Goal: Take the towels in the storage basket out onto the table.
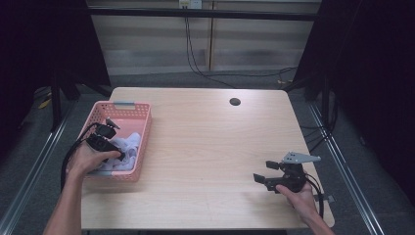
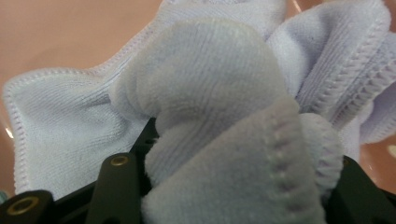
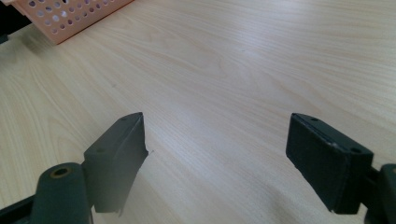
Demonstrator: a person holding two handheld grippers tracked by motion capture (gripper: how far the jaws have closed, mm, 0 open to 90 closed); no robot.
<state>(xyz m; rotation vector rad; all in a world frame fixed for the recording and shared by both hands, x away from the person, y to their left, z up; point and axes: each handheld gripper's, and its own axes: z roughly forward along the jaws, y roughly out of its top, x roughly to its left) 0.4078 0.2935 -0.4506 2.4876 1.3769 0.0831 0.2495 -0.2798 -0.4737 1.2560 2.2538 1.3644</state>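
**High view: left gripper in the basket on the cloth, right gripper idle**

High view shows the wooden table [image 1: 205,147] as the largest item, with a round hole [image 1: 235,102] near its far edge. The pink perforated basket [image 1: 128,113] stands at the table's left side, and its corner also appears at the top left of the right gripper view. Inside the basket lies a pale lilac-white cloth [image 1: 126,149], bunched toward the near end.

The left gripper [image 1: 117,155] reaches down into the basket, held by the person's left hand [image 1: 87,160]. In the left gripper view, the cloth [image 2: 219,116] is gathered in thick folds between the two black jaws, with its stitched hems showing to the left and right. The jaws stand partly closed with the fabric bulging between them; whether the pads press firmly on it cannot be told.

The right gripper [image 1: 264,172] rests low over the table's near right area, well apart from the basket, held by the right hand [image 1: 299,196]. In the right gripper view, its jaws stand wide apart above bare wood, with nothing between them.
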